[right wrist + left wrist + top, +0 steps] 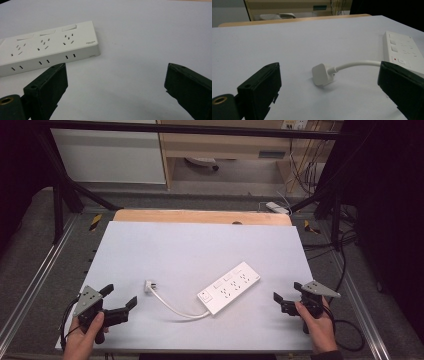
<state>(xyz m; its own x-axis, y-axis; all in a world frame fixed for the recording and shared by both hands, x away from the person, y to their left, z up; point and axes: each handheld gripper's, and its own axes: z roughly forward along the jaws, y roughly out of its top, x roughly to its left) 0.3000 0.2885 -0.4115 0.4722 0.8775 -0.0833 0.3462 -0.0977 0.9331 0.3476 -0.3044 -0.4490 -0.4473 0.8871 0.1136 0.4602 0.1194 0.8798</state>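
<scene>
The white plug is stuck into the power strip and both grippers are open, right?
Not quite. The white plug lies loose on the table, apart from the power strip, as the high view shows. Both grippers are open.

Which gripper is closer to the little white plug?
Left. The left gripper sits open just short of the plug; the right gripper is beyond the power strip, far from it.
</scene>
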